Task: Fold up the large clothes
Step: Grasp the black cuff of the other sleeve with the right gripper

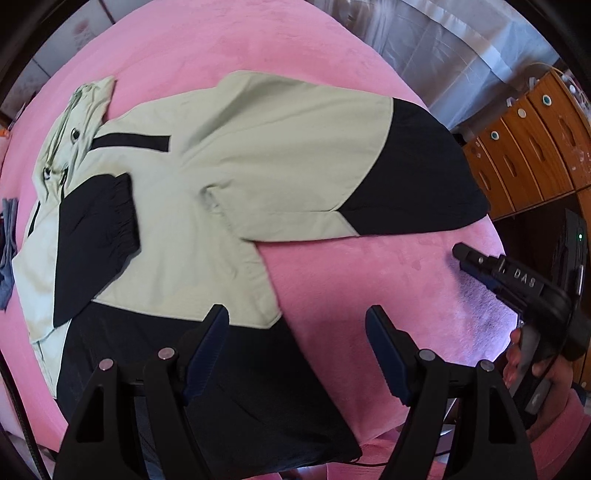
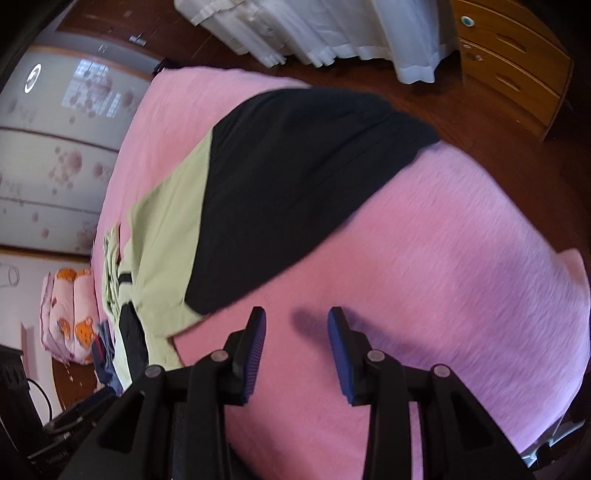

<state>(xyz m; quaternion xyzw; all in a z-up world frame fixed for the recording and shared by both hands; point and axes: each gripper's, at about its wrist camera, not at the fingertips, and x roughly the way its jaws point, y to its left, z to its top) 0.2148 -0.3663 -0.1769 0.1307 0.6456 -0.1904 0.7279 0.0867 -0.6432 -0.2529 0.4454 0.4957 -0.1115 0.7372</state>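
Note:
A pale green and black hooded jacket [image 1: 229, 155] lies flat on the pink bed cover [image 1: 388, 280]. One sleeve is folded across the chest, its black cuff [image 1: 96, 229] on the body. The other sleeve [image 1: 413, 173] stretches out sideways with its black end on the cover. My left gripper [image 1: 295, 314] points down over the black hem and the cover, open and empty. A hand holds my right gripper [image 1: 461, 254] at the right, just off the outstretched sleeve. In the right wrist view the right gripper [image 2: 296, 314] is open and empty over bare cover, near the sleeve's black end [image 2: 280, 177].
A wooden chest of drawers [image 1: 535, 147] stands beyond the bed's edge, with white curtains [image 2: 314, 29] beside it. A blue-grey garment [image 1: 7, 251] lies at the far side of the bed. Rolled bedding with orange bears [image 2: 70, 314] sits on the floor by a flowered wardrobe [image 2: 55, 147].

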